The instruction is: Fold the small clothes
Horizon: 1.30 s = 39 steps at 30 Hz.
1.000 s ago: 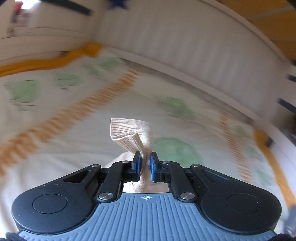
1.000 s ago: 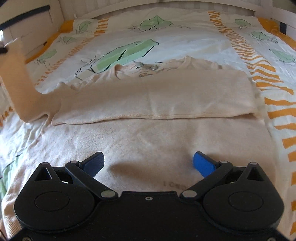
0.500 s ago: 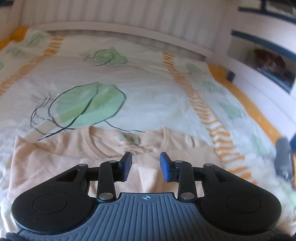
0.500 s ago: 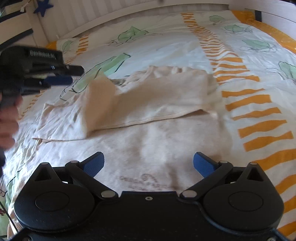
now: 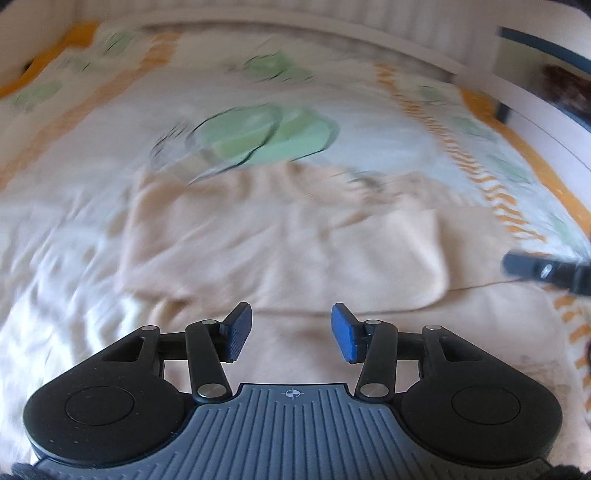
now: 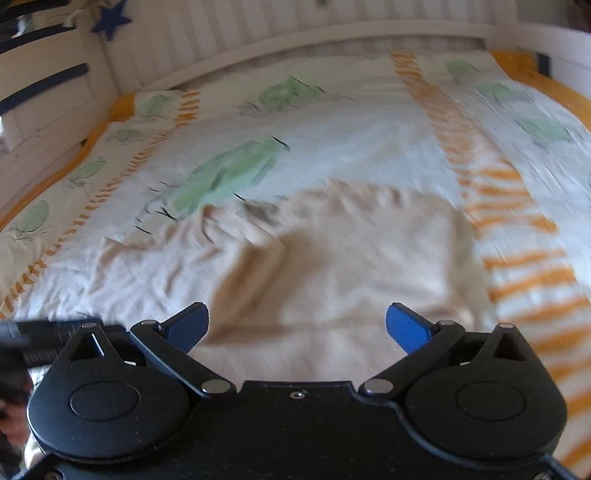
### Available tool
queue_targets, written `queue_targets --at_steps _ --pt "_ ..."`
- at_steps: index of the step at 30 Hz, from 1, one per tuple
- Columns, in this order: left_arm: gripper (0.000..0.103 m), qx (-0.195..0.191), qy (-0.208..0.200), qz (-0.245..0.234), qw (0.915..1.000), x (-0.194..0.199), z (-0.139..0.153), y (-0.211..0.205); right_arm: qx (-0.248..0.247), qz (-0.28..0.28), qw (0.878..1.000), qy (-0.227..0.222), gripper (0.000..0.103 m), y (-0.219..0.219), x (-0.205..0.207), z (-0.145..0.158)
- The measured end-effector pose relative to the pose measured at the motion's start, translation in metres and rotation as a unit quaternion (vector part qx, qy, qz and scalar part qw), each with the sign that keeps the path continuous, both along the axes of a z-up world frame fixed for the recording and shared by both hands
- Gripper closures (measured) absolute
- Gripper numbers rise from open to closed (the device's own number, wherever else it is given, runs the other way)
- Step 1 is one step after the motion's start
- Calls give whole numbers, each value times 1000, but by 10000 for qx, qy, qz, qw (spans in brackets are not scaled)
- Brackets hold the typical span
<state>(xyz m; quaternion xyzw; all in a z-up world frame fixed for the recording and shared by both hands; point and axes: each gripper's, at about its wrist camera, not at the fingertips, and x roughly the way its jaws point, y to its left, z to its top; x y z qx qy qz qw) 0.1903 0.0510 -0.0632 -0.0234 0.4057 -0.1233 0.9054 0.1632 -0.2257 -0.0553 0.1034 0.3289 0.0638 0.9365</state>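
A beige long-sleeved top (image 5: pixel 280 251) lies flat on the bed, both sleeves folded across its chest; it also shows in the right wrist view (image 6: pixel 332 258). My left gripper (image 5: pixel 291 332) is open and empty, just above the top's lower part. My right gripper (image 6: pixel 297 326) is wide open and empty, over the lower part of the top. The right gripper's tip shows at the right edge of the left wrist view (image 5: pixel 546 271). The left gripper shows at the left edge of the right wrist view (image 6: pixel 44 332). Both views are blurred.
The bed cover (image 6: pixel 351 122) is white with green leaves and orange stripes. A white slatted bed rail (image 6: pixel 295 33) runs around the far side. A blue star (image 6: pixel 110 22) hangs at the far left corner.
My left gripper let go of the sleeve cuff, which now lies folded across the top, and opened wider. Both grippers have drawn back toward the top's lower part.
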Motion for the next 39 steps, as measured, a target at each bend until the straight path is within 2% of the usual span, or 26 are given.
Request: queue_targets --at_steps 3,5,7,11,12,14,15,17,19,21,23,25,29,30,32,34,36,39 --pt "57 -269 305 286 9988 5 -12 18 -147 322 9994 -47 1 21 18 1" --pt "57 -452 261 344 9980 4 -16 24 -247 488 9984 113 13 34 33 -4" --pt "57 -450 216 318 9982 3 -16 23 -317 592 9972 339 32 45 48 -12" --pt "56 -337 152 233 9990 1 -17 19 -315 441 9968 589 38 53 66 -22" --pt "56 -346 139 231 9990 0 -17 19 -288 401 9969 616 44 53 68 -23" --pt "56 -392 115 237 9989 -1 -18 20 -219 362 9969 663 68 52 70 -22" --pt "56 -418 106 240 9988 -3 -19 22 -164 350 9969 679 84 51 70 -20" --pt "56 -463 92 241 9986 -3 -20 23 -21 334 9974 645 85 45 71 -14" --pt "56 -483 89 228 9985 -4 -20 24 156 237 9990 353 86 34 68 2" --pt "56 -509 90 244 9984 -4 -19 25 323 -7 9995 53 86 18 61 19" --pt "56 -529 88 267 9982 -4 -18 25 375 -316 9988 -61 86 0 53 28" --pt "56 -546 83 307 9980 -5 -18 25 310 -634 9975 -10 86 -19 45 25" --pt "56 -508 66 390 9979 -4 -17 25 334 -911 9939 520 84 -45 38 -3" --pt "56 -494 57 400 9980 -5 -16 25 408 -909 9935 551 76 -48 35 -8" --pt "56 -465 56 400 9981 -5 -16 24 481 -859 9939 490 72 -51 31 -12" --pt "56 -442 81 402 9982 -4 -17 23 508 -705 9953 428 46 -51 32 -12" --pt "56 -389 87 398 9984 -4 -18 21 507 -526 9968 336 34 -46 37 -14" --pt "56 -339 83 392 9986 -3 -17 19 561 -319 9967 484 35 -39 53 -24"
